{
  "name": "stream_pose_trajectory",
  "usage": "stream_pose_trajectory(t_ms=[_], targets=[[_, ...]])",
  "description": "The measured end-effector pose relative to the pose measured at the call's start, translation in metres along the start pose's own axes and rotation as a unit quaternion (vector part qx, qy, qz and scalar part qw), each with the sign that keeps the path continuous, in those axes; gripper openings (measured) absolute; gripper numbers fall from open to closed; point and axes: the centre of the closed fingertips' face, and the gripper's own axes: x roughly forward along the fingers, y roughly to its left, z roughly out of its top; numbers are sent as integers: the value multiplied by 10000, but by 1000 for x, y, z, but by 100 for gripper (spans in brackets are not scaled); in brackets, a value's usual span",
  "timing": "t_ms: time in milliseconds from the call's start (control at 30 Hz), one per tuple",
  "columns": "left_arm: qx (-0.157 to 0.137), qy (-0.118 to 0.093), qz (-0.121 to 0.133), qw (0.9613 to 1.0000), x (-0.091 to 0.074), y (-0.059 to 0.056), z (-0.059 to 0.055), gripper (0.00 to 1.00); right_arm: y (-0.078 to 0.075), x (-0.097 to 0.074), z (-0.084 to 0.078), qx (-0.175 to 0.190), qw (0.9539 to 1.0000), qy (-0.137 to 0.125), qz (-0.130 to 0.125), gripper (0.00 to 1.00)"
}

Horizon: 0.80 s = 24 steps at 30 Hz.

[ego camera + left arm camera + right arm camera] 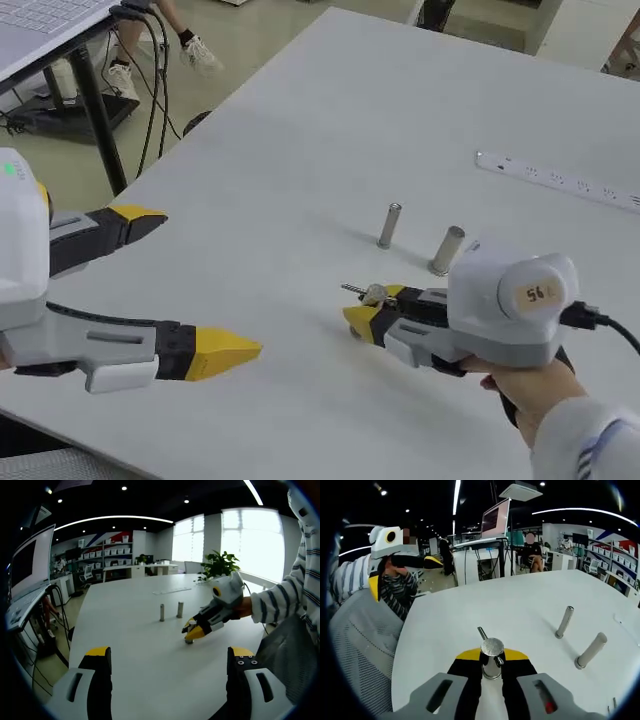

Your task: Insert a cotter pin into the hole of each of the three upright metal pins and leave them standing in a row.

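Lower right, fingers of the right gripper (362, 312) pinch a metal pin (492, 652), cotter pin (482, 632) through it, seemingly to stand it beside two upright pins (389, 225) (447, 250); the left gripper (200, 282) hovers, fingers spread.

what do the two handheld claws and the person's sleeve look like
Both the left claw and right claw have white-grey bodies and black jaws with yellow tips. The right one bears an orange digit display and a black cable. The sleeve is white with dark stripes.
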Motion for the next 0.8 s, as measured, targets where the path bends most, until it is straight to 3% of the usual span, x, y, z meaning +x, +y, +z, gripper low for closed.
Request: stream_pose_trajectory(t_ms=[233, 400, 600, 800], targets=[[-6, -17, -64, 10000, -1, -3, 1, 95, -3, 6, 4, 97, 9999, -32, -101, 9], [2, -62, 177, 9998, -4, 6, 2, 94, -4, 7, 3, 238, 9994, -72, -228, 9], [-50, -97, 187, 9998, -9, 7, 3, 94, 2, 7, -2, 156, 9996, -53, -207, 9], [-75, 2, 162, 9998, -12, 4, -1, 94, 3, 8, -2, 172, 9993, -150, -295, 9]])
